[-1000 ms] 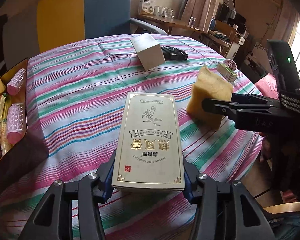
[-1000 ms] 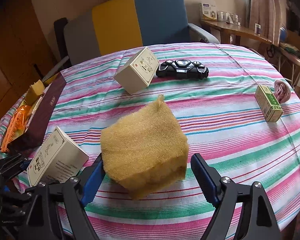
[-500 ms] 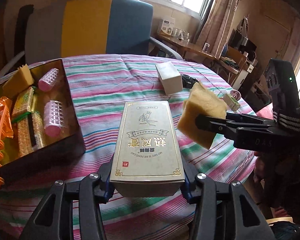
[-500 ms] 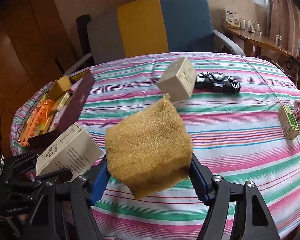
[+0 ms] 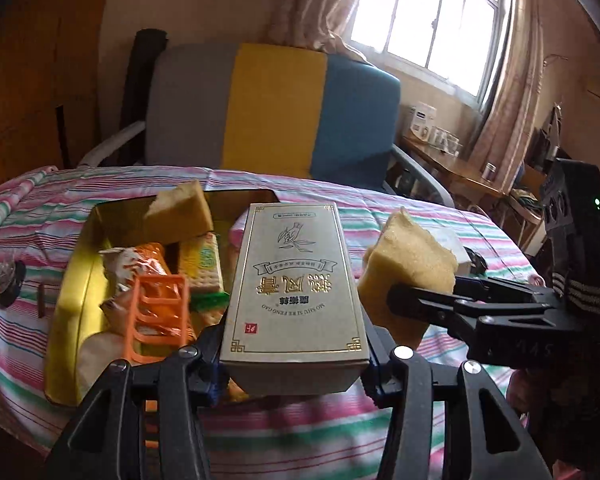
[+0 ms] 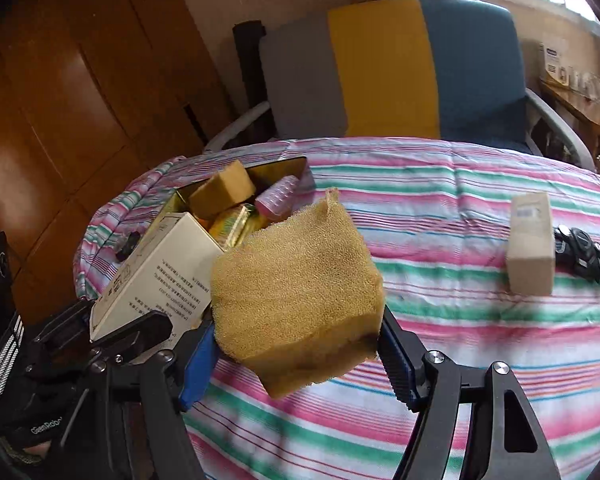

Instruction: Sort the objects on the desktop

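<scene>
My left gripper (image 5: 294, 364) clamps a gold box (image 5: 294, 280) and my right gripper (image 6: 296, 356) squeezes a yellow sponge (image 6: 296, 276), both carried above the striped table toward the tin (image 5: 66, 288), already crowded. A tan box (image 6: 529, 248) and black gadget (image 6: 581, 254) remain on the cloth (image 6: 459, 320), unsorted.

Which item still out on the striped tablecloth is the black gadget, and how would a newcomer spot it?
Start at the round table under the pink, green and white striped cloth, then look to its right part in the right wrist view. There a pale upright carton stands, and the black gadget lies right beside it. It is the only dark, low, knobbly thing there.
</scene>
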`<action>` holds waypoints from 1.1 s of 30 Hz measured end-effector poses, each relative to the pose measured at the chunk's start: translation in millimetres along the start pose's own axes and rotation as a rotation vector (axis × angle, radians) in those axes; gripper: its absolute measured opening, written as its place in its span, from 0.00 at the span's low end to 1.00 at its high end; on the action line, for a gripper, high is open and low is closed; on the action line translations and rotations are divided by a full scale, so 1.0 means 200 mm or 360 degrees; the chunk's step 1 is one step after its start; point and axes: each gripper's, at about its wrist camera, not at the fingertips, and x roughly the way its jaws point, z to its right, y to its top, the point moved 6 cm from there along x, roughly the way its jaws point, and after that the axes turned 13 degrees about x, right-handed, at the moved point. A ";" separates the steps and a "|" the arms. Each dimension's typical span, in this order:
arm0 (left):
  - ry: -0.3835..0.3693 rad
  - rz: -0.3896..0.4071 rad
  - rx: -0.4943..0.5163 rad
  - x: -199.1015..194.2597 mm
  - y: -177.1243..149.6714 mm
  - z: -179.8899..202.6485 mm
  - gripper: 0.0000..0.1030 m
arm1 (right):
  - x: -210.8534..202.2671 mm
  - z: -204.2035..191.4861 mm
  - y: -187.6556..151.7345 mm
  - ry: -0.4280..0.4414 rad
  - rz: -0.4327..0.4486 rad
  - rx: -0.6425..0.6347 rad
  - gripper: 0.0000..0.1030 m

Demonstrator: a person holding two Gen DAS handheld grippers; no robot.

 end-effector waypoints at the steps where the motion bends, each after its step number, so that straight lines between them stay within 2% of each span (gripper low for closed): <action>1: 0.0027 -0.0005 -0.0014 0.01 0.01 -0.04 0.51 | 0.03 -0.04 0.02 0.0014 -0.0004 -0.0016 0.70; 5: 0.0104 -0.0023 -0.0060 0.05 0.03 -0.19 0.51 | 0.16 -0.17 0.06 0.0041 -0.0039 -0.0057 0.70; 11: 0.0163 -0.0046 -0.0084 0.13 0.06 -0.32 0.51 | 0.30 -0.27 0.10 0.0056 -0.0067 -0.0075 0.70; 16: 0.0181 -0.0067 -0.0128 0.18 0.10 -0.38 0.52 | 0.41 -0.30 0.19 0.0040 -0.0053 -0.0061 0.73; 20: 0.0159 -0.0082 -0.0130 0.20 0.08 -0.38 0.58 | 0.47 -0.26 0.21 0.0005 -0.0079 -0.0020 0.78; 23: 0.0160 -0.0072 -0.0146 0.15 0.04 -0.36 0.58 | 0.48 -0.23 0.19 0.0013 -0.0101 0.0005 0.83; 27: 0.0128 0.0001 -0.0166 0.02 0.00 -0.33 0.58 | 0.48 -0.21 0.16 0.0013 -0.0121 0.0014 0.84; 33: -0.0003 0.0040 -0.0161 -0.17 -0.14 -0.20 0.58 | 0.37 -0.18 0.08 0.0032 -0.0104 0.0027 0.84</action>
